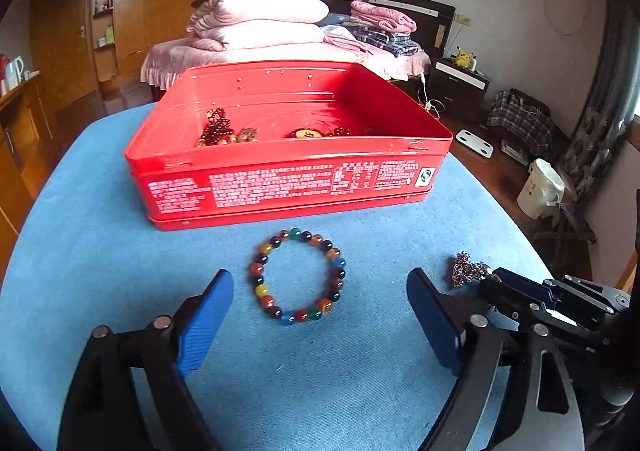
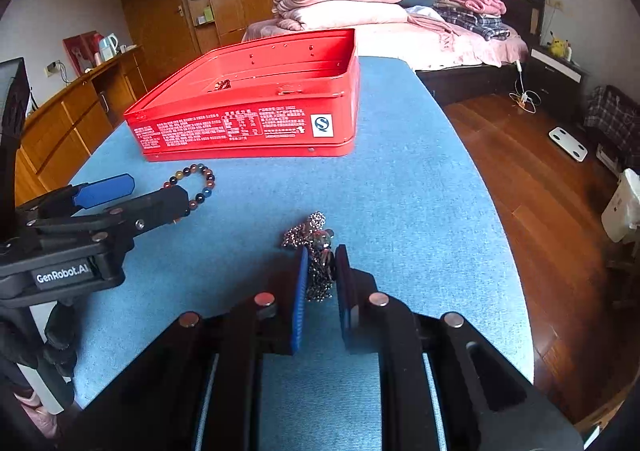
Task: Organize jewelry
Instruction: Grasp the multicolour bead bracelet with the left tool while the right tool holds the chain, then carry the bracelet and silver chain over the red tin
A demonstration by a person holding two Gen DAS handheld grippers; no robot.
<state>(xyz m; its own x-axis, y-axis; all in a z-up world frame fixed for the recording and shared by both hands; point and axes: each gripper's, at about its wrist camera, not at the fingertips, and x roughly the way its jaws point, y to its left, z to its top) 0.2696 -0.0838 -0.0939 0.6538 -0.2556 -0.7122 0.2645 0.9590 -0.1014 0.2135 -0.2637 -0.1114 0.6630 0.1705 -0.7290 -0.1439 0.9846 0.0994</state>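
A bracelet of many-coloured beads [image 1: 298, 276] lies flat on the blue table cover, just in front of the open red tin [image 1: 288, 179]. My left gripper [image 1: 320, 293] is open, its blue fingers on either side of the bracelet, not touching it. My right gripper [image 2: 321, 265] is shut on a sparkly beaded chain piece [image 2: 316, 251] that rests on the cover; the piece also shows in the left wrist view [image 1: 466, 269]. The tin [image 2: 248, 123] holds dark red bead strands [image 1: 218, 129] and a pendant [image 1: 308, 134]. The bracelet [image 2: 200, 183] is partly hidden behind the left gripper [image 2: 132, 197].
The table cover [image 1: 320, 371] ends at a rounded edge on the right, with wooden floor below. A bed with stacked pink bedding [image 1: 260, 19] stands behind the table. A wooden sideboard [image 2: 72, 111] is on the left, a white bin [image 1: 540, 189] on the right.
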